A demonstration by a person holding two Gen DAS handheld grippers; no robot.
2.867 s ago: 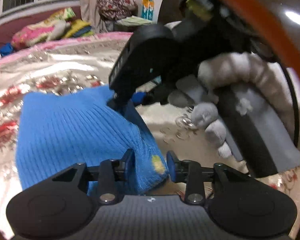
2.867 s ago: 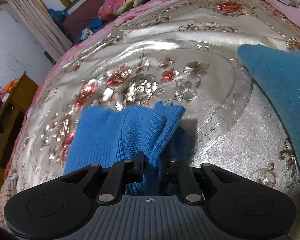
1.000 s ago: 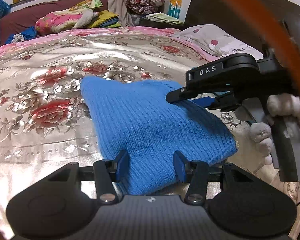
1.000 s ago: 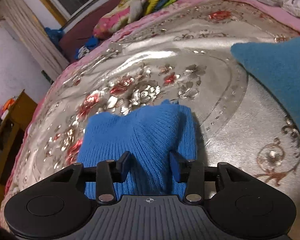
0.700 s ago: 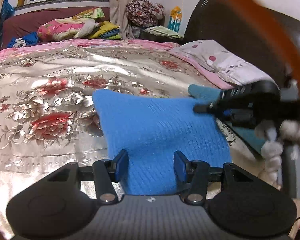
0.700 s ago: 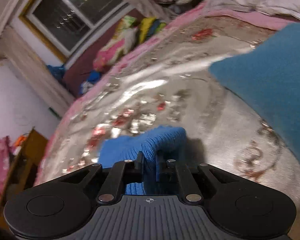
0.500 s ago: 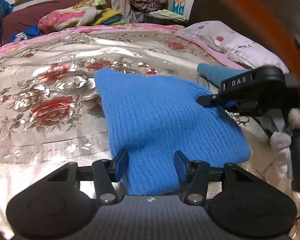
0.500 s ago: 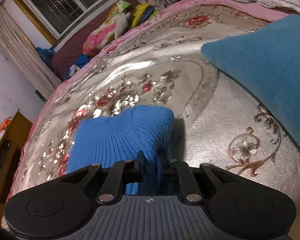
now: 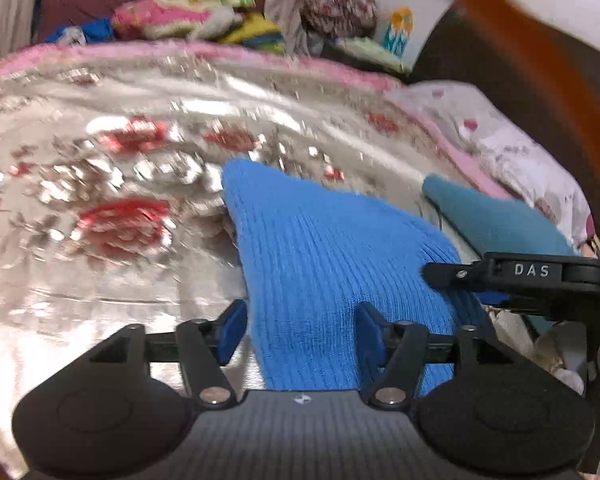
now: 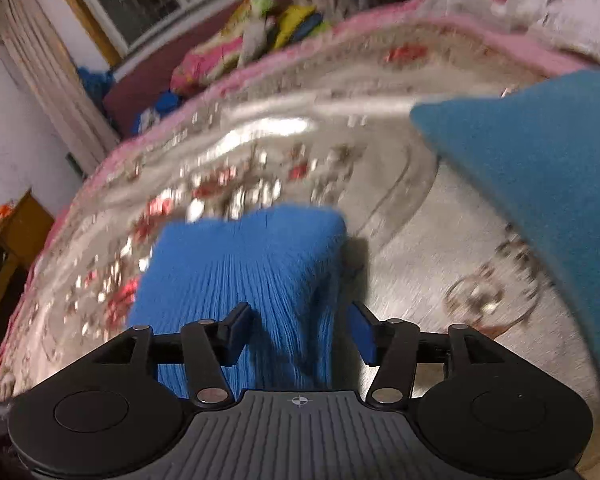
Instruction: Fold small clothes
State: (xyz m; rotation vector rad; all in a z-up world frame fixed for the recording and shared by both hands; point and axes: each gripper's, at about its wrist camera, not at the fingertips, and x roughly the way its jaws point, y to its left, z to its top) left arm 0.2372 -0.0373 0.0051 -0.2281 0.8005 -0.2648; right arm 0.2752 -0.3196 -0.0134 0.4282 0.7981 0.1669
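A bright blue knitted garment (image 9: 332, 264) lies folded on the silver flowered bedspread (image 9: 100, 272). My left gripper (image 9: 300, 332) hangs over its near end, jaws opening; the cloth lies between the pads without being pinched. In the right wrist view the same blue garment (image 10: 252, 264) runs under my right gripper (image 10: 300, 332), whose jaws are opening wide and no longer press the knit. From the left wrist view, that gripper's upper finger (image 9: 532, 270) reaches in at the garment's right edge.
A teal garment (image 10: 540, 184) lies on the bed to the right, also seen as teal cloth (image 9: 496, 224). A dotted pillow (image 9: 520, 148) and dark headboard (image 9: 520, 60) stand behind it. Piled bedding (image 9: 180, 20) lines the far side. A wooden cabinet (image 10: 12, 232) stands left.
The right gripper pinched a raised fold of the blue garment half a second ago and has now let it go, jaws wide. The left jaws have spread a little and shifted sideways.
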